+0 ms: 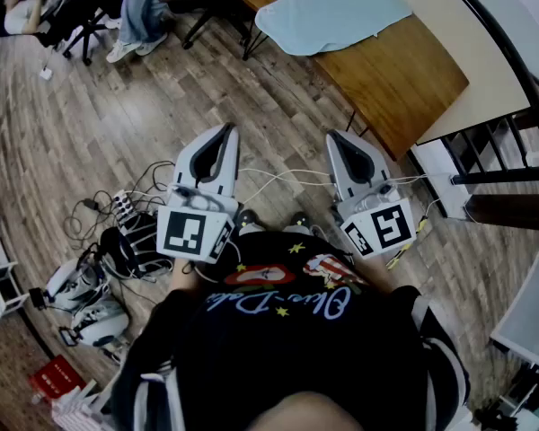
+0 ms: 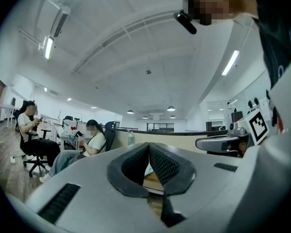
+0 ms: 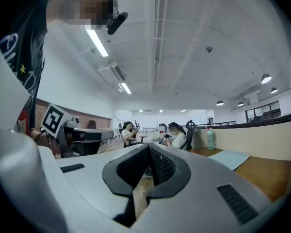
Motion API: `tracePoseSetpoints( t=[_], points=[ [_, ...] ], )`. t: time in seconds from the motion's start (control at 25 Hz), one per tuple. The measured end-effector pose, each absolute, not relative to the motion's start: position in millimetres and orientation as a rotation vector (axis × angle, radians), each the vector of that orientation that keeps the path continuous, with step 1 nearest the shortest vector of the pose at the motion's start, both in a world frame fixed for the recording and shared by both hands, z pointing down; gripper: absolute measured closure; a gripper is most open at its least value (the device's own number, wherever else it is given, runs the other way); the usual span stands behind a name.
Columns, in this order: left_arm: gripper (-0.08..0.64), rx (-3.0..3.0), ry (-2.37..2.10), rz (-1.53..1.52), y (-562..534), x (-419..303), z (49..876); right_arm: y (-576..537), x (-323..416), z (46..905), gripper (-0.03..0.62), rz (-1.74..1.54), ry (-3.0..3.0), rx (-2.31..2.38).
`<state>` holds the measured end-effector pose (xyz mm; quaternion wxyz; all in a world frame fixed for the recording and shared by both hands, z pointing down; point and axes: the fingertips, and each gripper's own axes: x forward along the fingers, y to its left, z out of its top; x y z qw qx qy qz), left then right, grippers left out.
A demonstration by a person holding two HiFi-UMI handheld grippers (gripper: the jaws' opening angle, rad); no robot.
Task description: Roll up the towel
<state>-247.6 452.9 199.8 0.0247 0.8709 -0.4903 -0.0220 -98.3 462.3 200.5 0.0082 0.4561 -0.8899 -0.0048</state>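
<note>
Your left gripper (image 1: 223, 135) and right gripper (image 1: 335, 139) are held level, side by side just ahead of your waist. Both are clenched tight with nothing between the jaws. Down and left of the left fingers, a tangle of cables (image 1: 117, 212) lies on the wooden floor (image 1: 81, 115). Well ahead of both fingertips, nearer the right ones, the light-blue towel (image 1: 334, 12) lies spread flat on the wooden table (image 1: 404, 79), untouched. Farther off, left of the left fingers, are seated people (image 1: 151, 5).

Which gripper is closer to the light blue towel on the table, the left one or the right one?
Right. The right gripper points almost straight at the towel ahead; the left gripper is farther off to the side. Neither touches it.
</note>
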Motion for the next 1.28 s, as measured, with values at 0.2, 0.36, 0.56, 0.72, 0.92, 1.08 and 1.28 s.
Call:
tracePoseSetpoints(
  t=[0.2, 0.36, 0.56, 0.72, 0.92, 1.08, 1.28],
  points=[
    [0.555, 2.688, -1.508, -0.084, 448.2, -269.0, 202.7, 458.3, -119.6, 202.0, 0.594, -0.028, -2.770, 1.424],
    [0.555, 2.694, -1.492, -0.062, 446.3, -285.1, 210.0, 456.3, -131.3, 202.5, 0.594, -0.004, -2.788, 1.465],
    [0.554, 2.702, -1.486, -0.023, 434.8, -300.0, 219.1, 453.0, -139.7, 206.4, 0.592, -0.021, -2.737, 1.497],
    [0.554, 2.691, -1.449, 0.008, 421.2, -301.4, 229.6, 445.6, -131.3, 214.3, 0.592, -0.035, -2.672, 1.514],
    [0.551, 2.665, -1.472, 0.041, 389.5, -297.9, 239.2, 411.6, -115.1, 226.9, 0.591, -0.042, -2.649, 1.489],
    [0.513, 2.633, -1.497, 0.095, 347.6, -298.7, 250.4, 362.1, -106.7, 245.2, 0.589, -0.063, -2.626, 1.437],
    [0.480, 2.611, -1.508, 0.159, 282.7, -290.0, 259.5, 291.2, -93.6, 276.9, 0.494, -0.122, -2.485, 1.261]
  ],
)
